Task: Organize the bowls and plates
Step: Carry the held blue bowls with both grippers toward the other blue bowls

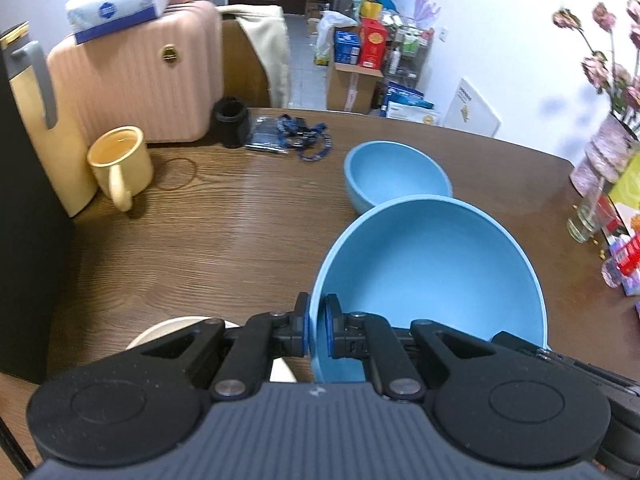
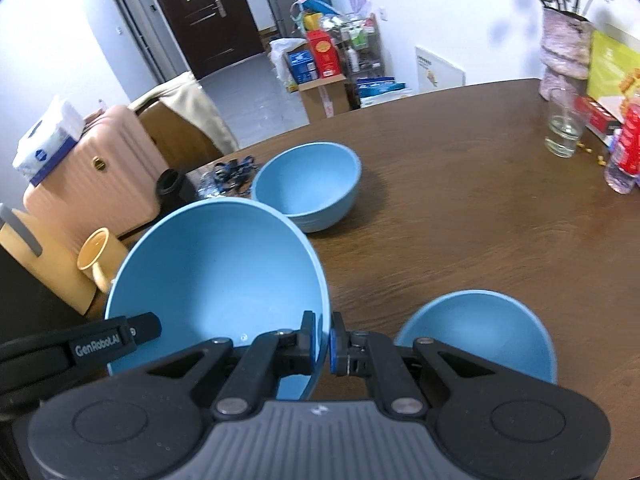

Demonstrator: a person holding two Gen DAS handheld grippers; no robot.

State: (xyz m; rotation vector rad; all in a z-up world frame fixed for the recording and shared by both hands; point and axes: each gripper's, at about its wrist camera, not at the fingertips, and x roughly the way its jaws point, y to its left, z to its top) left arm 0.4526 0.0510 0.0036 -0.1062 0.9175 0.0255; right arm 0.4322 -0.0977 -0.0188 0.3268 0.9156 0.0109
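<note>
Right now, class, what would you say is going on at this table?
A person is holding one large blue bowl with both hand-held tools. The left tool is shut on the bowl's rim on one side, and the right tool is shut on the opposite rim. The bowl is tilted above the wooden table. A second blue bowl sits further back, a third lies near the right tool, and a yellow mug stands to the left.

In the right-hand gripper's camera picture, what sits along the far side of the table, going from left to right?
Pink suitcase with a tissue pack on top → black cup → blue lanyard → far blue bowl → drinking glass → red-labelled bottle.
</note>
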